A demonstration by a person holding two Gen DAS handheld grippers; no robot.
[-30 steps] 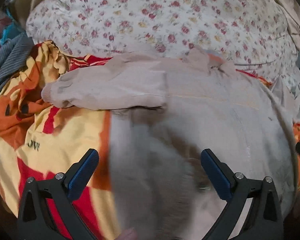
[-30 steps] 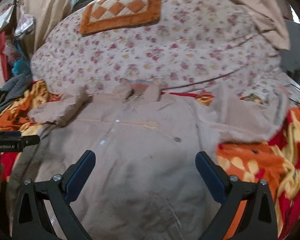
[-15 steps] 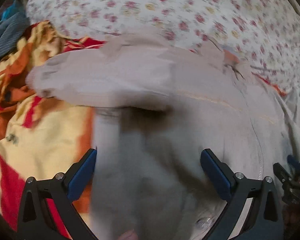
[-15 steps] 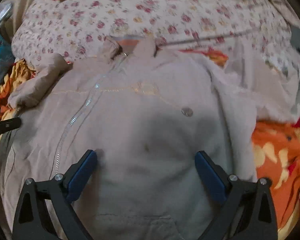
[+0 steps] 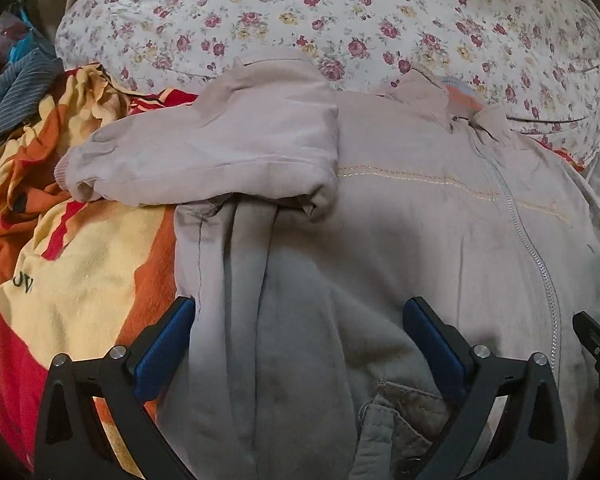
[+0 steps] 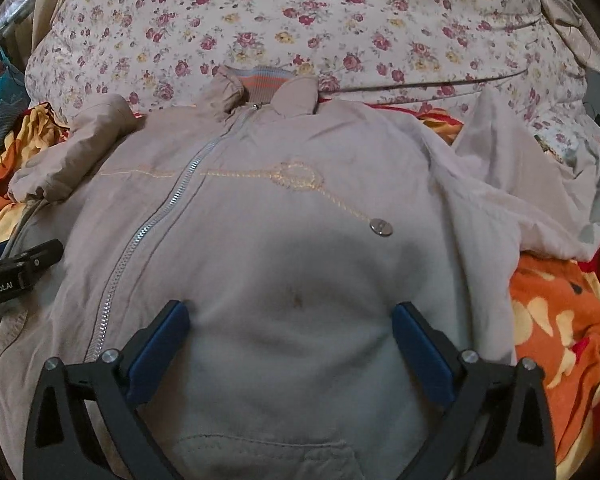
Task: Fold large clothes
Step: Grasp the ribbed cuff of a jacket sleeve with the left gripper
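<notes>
A large beige zip-up jacket lies front-up on the bed, collar toward the far side. Its left sleeve is folded across the shoulder, with the cuff pointing left. The right sleeve lies crumpled out to the right. My left gripper is open, low over the jacket's left side panel, with nothing between its blue pads. My right gripper is open over the jacket's lower front, right of the zipper. The left gripper's tip shows at the left edge of the right wrist view.
A floral quilt covers the far part of the bed. A red, orange and yellow blanket lies under the jacket and spreads to the left and to the right. Grey striped cloth is piled at the far left.
Both grippers have dropped closer to the jacket and stayed open. The left sleeve and the jacket lie as before.
</notes>
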